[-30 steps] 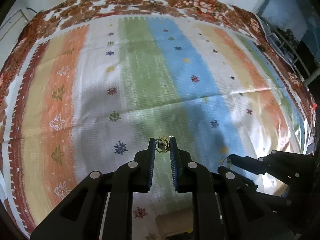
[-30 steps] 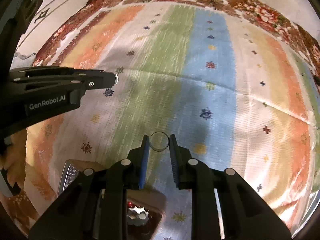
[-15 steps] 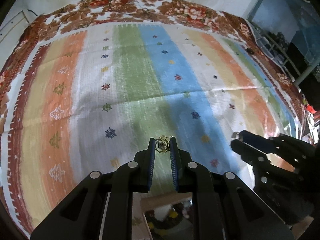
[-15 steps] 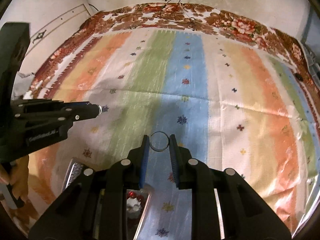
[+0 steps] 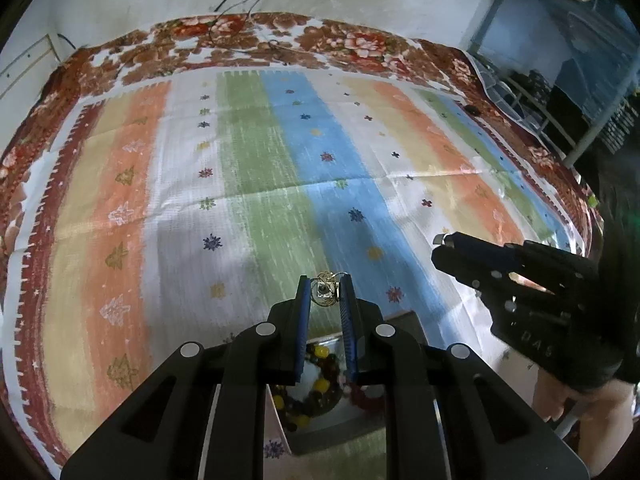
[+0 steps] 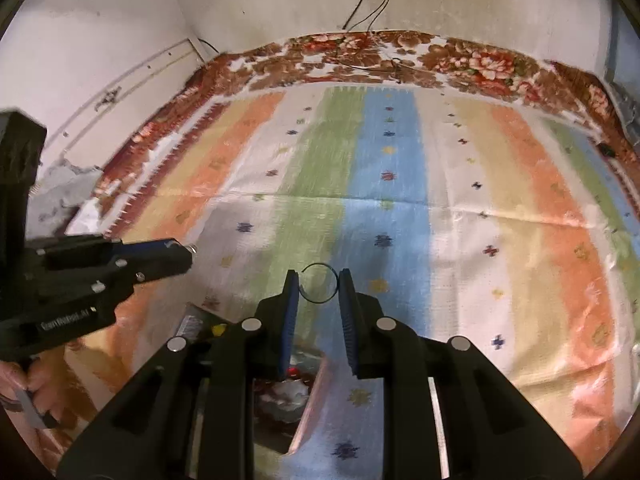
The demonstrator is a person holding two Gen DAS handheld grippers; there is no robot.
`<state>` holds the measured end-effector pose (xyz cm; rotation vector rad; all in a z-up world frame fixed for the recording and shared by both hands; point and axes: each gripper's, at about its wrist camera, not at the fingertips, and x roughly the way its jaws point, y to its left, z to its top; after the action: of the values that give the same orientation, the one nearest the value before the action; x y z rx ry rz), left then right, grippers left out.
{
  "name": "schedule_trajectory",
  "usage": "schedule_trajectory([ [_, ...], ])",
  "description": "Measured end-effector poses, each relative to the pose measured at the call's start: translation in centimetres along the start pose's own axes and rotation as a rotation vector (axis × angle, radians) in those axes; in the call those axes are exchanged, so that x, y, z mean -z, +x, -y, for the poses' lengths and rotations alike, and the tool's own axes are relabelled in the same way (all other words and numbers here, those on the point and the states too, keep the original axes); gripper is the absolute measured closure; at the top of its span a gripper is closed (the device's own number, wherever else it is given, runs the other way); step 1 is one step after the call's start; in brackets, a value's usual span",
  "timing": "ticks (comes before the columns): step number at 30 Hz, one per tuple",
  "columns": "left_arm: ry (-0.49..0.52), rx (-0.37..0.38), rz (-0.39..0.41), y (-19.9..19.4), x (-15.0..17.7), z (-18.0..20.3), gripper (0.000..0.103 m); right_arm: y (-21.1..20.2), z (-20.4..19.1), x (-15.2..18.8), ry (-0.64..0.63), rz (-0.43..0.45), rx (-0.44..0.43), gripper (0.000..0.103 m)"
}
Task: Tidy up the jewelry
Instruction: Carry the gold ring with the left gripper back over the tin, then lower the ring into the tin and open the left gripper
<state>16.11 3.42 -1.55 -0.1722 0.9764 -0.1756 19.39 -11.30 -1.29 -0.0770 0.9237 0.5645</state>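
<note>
My left gripper (image 5: 325,291) is shut on a small gold earring (image 5: 325,294) with a dark stone, held above the striped cloth (image 5: 280,168). My right gripper (image 6: 319,283) is shut on a thin dark ring (image 6: 319,283), also held in the air. A jewelry box (image 5: 320,392) with coloured beads lies below and behind the left fingers; it also shows in the right wrist view (image 6: 280,396). The right gripper shows from the side in the left wrist view (image 5: 440,240), the left gripper in the right wrist view (image 6: 188,250).
A floral blanket (image 5: 280,40) borders the striped cloth at the far edge, against a white wall (image 6: 280,0) with hanging cables. A metal rack (image 5: 560,120) stands at the far right.
Both grippers have lifted and pulled back with their pieces still held. More of the cloth, the wall and the jewelry box have come into view.
</note>
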Motion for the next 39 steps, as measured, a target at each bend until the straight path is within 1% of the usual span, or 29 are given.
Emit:
schedule_trajectory([
  [4,0.016,0.013,0.019,-1.0,1.1,0.5,0.089,-0.7,-0.4,0.7,-0.015,0.004,-0.03,0.081],
  [12,0.022,0.033,0.05,-2.5,4.0,1.0,0.089,-3.1,-1.5,3.2,-0.047,0.014,-0.129,0.081],
  [20,0.011,0.057,0.068,-3.4,5.8,1.1,0.089,-4.3,-2.5,4.5,-0.086,0.014,-0.179,0.081],
  [25,0.031,0.066,0.07,-3.4,6.0,1.4,0.089,-4.0,-2.7,4.5,-0.093,0.002,-0.176,0.081],
  [35,0.047,0.042,0.088,-3.7,5.9,1.7,0.088,-3.5,-3.2,4.9,-0.124,-0.006,-0.136,0.081],
  [39,0.042,0.033,0.089,-3.6,5.8,1.5,0.084,-3.4,-2.9,4.9,-0.115,-0.007,-0.126,0.078],
])
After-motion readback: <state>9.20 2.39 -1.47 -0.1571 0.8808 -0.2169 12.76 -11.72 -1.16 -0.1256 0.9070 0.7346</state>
